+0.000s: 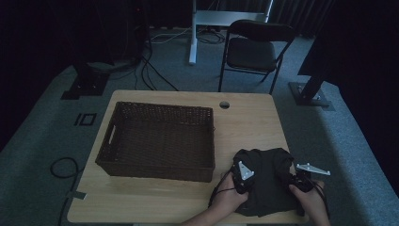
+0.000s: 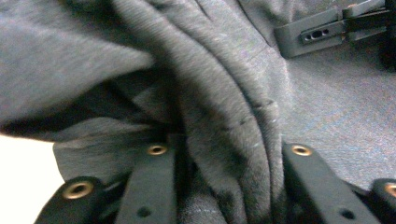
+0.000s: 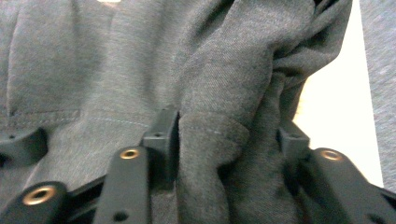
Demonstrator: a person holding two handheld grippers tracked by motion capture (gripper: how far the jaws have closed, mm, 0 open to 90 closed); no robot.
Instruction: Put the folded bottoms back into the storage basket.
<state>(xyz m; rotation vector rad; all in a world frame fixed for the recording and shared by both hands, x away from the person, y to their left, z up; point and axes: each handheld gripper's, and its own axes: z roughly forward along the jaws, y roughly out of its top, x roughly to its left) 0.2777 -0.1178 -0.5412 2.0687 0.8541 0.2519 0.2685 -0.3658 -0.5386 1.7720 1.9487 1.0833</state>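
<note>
The left gripper [image 2: 229, 186] has its two black jaws closed in on a thick fold of the dark grey cloth [image 2: 219, 107]. The fold is bunched up tight between them. The right gripper [image 3: 229, 158] does the same thing: its jaws squeeze a fat roll of the same cloth [image 3: 210, 93], and the roll fills the gap between them.

From above, the left gripper [image 1: 241, 175] sits at the 9 o'clock edge of the cloth [image 1: 266, 165] and the right gripper [image 1: 301, 179] sits at its 3 o'clock edge. A hand holds each one, and both arms come in from 6 o'clock. The cloth lies in a crumpled heap between the two grippers, at the near right corner of the wooden table [image 1: 249, 122], at about 5 o'clock on the table top.

Just beside the cloth, at its 9 o'clock, stands a big dark woven basket [image 1: 160, 141]. It takes up the left half of the table. The left gripper is near its near right corner but not touching it. Nothing lies between the grippers and the cloth.

Past the table, at 12 o'clock, a black chair [image 1: 254, 49] stands on the grey carpet [image 1: 339, 141]. Black cables [image 1: 150, 70] run over the floor at 11 o'clock.
</note>
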